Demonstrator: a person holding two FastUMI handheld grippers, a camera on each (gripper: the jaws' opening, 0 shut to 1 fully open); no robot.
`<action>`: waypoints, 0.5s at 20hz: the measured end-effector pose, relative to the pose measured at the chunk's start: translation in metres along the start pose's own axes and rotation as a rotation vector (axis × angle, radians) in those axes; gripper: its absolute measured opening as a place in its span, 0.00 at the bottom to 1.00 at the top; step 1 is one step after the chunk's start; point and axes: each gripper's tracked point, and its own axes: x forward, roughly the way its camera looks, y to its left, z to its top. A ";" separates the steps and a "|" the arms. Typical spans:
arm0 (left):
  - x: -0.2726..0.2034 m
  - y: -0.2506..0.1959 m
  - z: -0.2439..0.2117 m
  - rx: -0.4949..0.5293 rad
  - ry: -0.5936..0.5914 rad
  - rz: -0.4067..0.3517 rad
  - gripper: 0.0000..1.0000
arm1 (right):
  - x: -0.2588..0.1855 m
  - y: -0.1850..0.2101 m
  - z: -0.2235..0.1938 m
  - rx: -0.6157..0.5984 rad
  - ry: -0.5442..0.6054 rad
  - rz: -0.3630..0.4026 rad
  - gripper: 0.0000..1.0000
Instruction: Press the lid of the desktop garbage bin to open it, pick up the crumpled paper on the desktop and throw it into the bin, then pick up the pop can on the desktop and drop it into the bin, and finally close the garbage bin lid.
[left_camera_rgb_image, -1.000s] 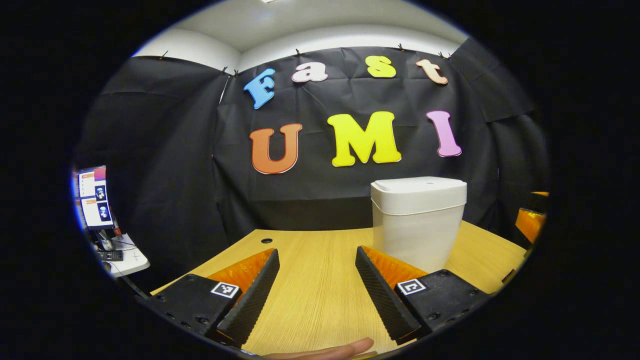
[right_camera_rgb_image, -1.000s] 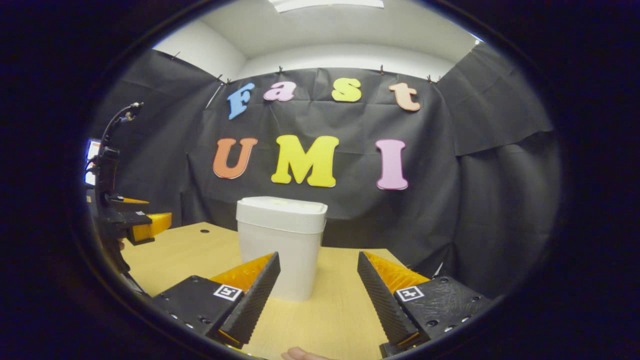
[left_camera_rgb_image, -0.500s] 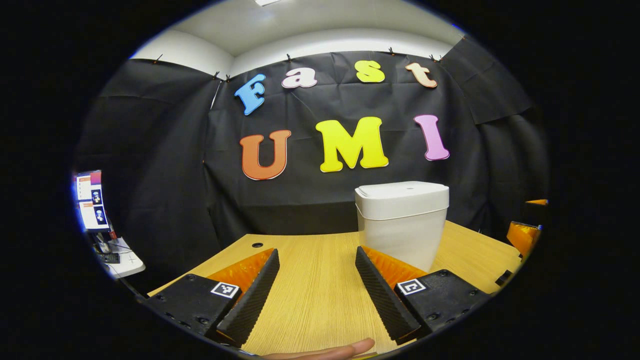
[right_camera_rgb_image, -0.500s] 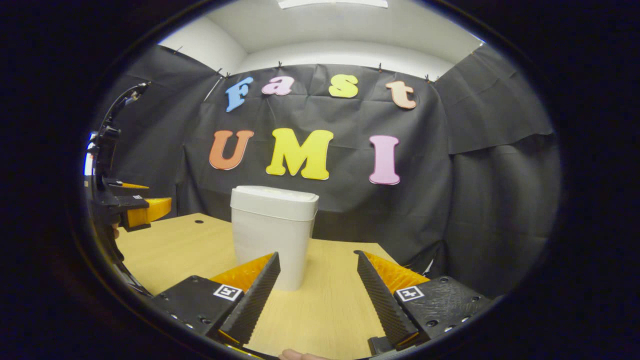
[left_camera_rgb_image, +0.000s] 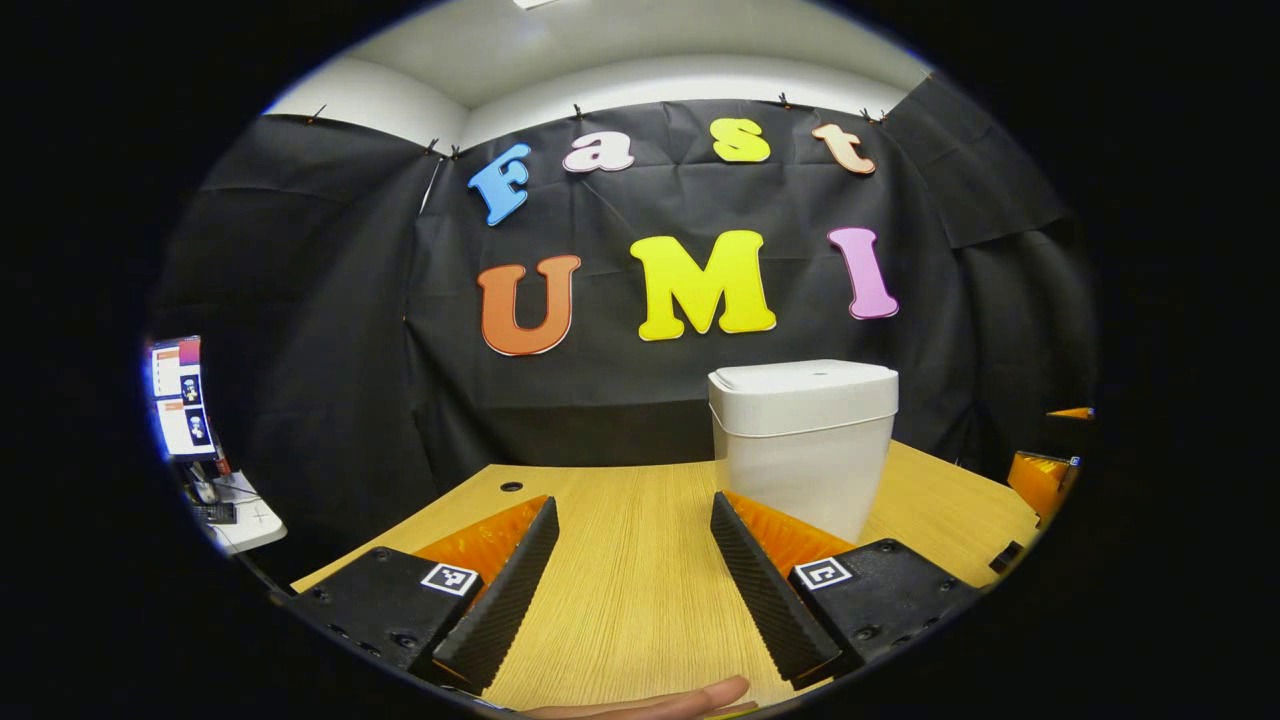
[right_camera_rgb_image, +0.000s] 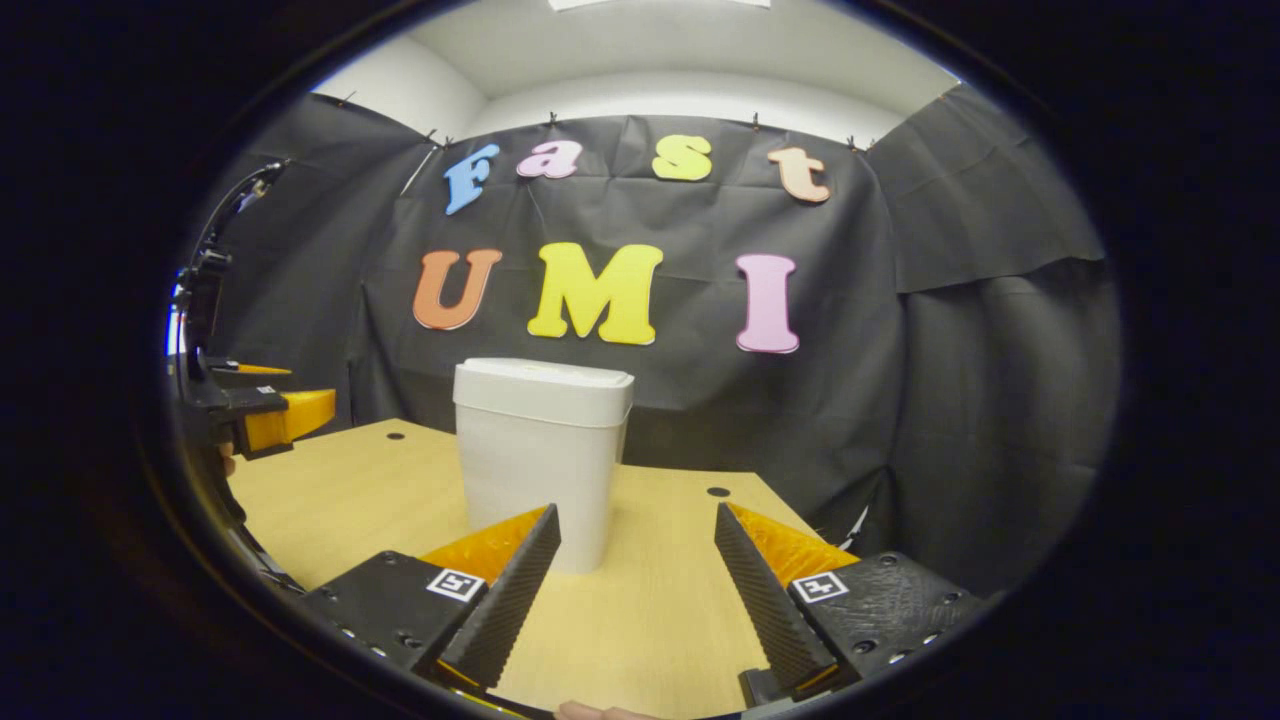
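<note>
Bin (left_camera_rgb_image: 800, 440), lid shut, stands mid-desk (left_camera_rgb_image: 620, 590), away from edges.

1. Your left gripper (right_camera_rgb_image: 262, 415) is cut off at the right gripper view's left rim.
2. The bin (left_camera_rgb_image: 803, 440) has its lower corner hidden behind a finger (left_camera_rgb_image: 765, 590).
3. The monitor (left_camera_rgb_image: 178, 398) is too small to make out.

Wooden table (left_camera_rgb_image: 620, 560) carried round cable holes near its far edge — one by the far left corner (left_camera_rgb_image: 511, 487). Off its left edge sat a lit monitor (left_camera_rgb_image: 180, 397) — white side desk (left_camera_rgb_image: 245, 520) below.
</note>
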 end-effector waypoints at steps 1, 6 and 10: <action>0.000 0.000 0.000 0.001 -0.001 0.000 0.99 | 0.001 -0.001 -0.002 -0.001 0.004 -0.003 0.98; 0.000 -0.001 -0.003 0.001 0.006 -0.002 0.99 | 0.001 -0.007 -0.003 0.007 0.007 -0.009 0.96; 0.000 -0.003 -0.004 0.009 0.009 -0.004 0.99 | 0.003 -0.012 -0.009 0.012 0.019 -0.017 0.95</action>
